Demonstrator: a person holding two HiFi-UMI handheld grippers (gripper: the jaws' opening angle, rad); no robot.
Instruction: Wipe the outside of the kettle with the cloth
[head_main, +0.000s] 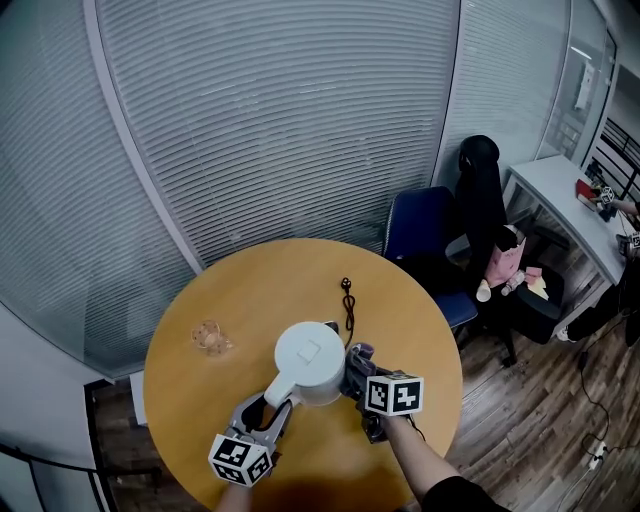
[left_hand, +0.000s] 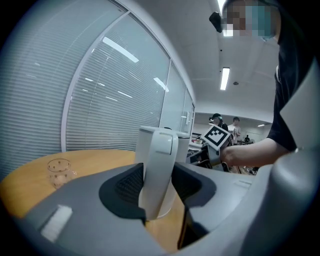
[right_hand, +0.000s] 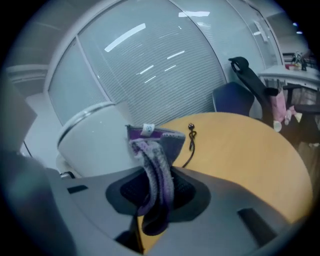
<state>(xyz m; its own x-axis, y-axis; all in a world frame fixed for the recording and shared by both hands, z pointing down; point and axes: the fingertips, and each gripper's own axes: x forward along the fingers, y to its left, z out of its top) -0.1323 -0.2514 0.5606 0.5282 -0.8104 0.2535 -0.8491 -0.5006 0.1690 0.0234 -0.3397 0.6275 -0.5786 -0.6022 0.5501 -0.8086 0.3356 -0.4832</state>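
A white kettle (head_main: 308, 362) stands on the round wooden table (head_main: 250, 290), near its front. My left gripper (head_main: 268, 413) is shut on the kettle's handle (left_hand: 159, 170), whose white bar runs up between the jaws. My right gripper (head_main: 358, 378) is at the kettle's right side, shut on a purple-grey cloth (right_hand: 154, 170). The cloth (head_main: 358, 356) hangs folded between the jaws, and its top edge lies against the kettle (right_hand: 95, 145) wall. The kettle's black cord (head_main: 348, 303) trails away across the table (right_hand: 240, 150).
A small clear glass (head_main: 211, 338) sits on the table left of the kettle. Behind the table are a blue chair (head_main: 425, 240) and a black office chair (head_main: 485, 215) with a soft toy. Slatted blinds (head_main: 270, 120) cover the wall behind.
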